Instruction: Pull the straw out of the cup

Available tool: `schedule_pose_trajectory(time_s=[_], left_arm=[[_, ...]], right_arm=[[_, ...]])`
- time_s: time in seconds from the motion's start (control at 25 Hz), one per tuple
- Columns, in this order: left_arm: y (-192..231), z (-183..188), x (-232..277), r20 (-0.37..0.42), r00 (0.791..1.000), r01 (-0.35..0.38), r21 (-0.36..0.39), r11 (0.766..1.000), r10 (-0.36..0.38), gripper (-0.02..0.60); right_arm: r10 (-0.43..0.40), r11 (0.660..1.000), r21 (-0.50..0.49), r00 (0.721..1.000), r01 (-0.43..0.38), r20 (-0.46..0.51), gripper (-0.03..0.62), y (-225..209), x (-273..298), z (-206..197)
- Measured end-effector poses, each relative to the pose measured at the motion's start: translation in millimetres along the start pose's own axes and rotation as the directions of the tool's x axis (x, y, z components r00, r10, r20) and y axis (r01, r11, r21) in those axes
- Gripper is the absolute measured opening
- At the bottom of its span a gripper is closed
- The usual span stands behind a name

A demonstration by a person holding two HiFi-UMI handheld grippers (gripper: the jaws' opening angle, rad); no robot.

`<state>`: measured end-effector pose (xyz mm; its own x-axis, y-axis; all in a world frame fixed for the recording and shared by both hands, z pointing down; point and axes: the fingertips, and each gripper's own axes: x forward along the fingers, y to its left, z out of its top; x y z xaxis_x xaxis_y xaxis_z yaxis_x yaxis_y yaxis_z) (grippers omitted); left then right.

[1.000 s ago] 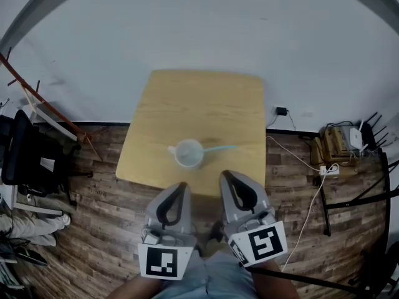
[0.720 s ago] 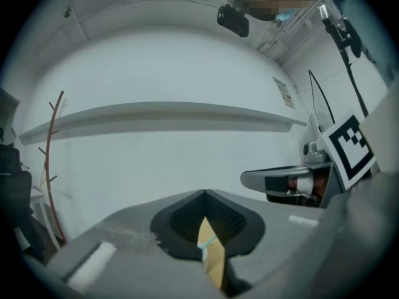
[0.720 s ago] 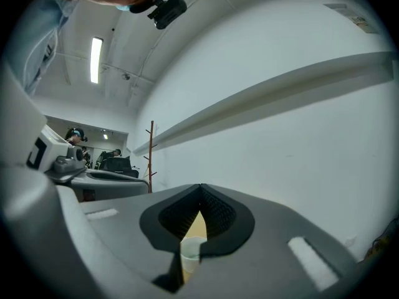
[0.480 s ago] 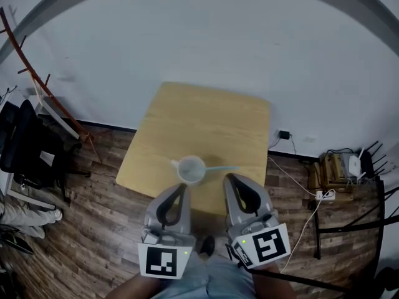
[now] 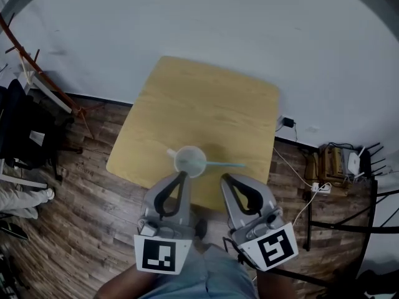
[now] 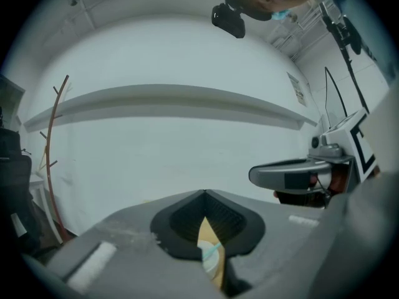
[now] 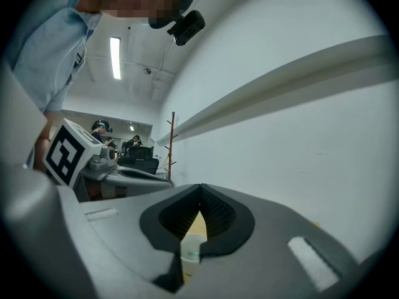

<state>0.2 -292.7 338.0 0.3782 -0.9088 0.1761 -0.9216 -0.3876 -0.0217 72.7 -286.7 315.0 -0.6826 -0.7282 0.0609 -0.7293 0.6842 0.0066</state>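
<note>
A pale translucent cup (image 5: 190, 161) stands near the front edge of the wooden table (image 5: 206, 104). A light blue straw (image 5: 225, 164) leans out of it to the right. My left gripper (image 5: 182, 174) is shut and empty, its tips just short of the cup's near side. My right gripper (image 5: 224, 177) is also shut and empty, a little in front of the straw's free end. In the left gripper view the cup (image 6: 212, 259) and straw (image 6: 216, 246) show through the slit below the closed tips (image 6: 204, 194). The right gripper view shows the cup (image 7: 190, 249) below its closed tips (image 7: 201, 187).
A white wall rises behind the table. A dark chair (image 5: 22, 136) and a reddish rack (image 5: 34, 61) stand at the left. Cables, a power strip (image 5: 321, 187) and a black frame (image 5: 368, 210) lie on the wooden floor at the right.
Both grippers have moved forward toward the table, and the left tips now sit close to the cup. Cup and straw have not moved on the table.
</note>
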Motion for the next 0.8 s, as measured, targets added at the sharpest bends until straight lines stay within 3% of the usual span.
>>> schedule_pose_trajectory(time_s=[0.36,0.72,0.8], left_arm=[[28,-26,27,-0.067,0.998,0.003,-0.027,1.000,-0.005,0.018],[61,-54,58,-0.136,0.991,-0.006,-0.104,0.995,-0.008,0.018],[68,-64,66,-0.157,0.988,-0.012,-0.132,0.991,-0.009,0.018]], right_arm=[[0.054,0.998,-0.027,0.993,-0.057,-0.107,0.008,-5,30,-32],[0.122,0.992,0.005,0.970,-0.123,-0.209,0.012,-14,68,-66],[0.144,0.989,0.005,0.962,-0.146,-0.230,0.057,-17,76,-74]])
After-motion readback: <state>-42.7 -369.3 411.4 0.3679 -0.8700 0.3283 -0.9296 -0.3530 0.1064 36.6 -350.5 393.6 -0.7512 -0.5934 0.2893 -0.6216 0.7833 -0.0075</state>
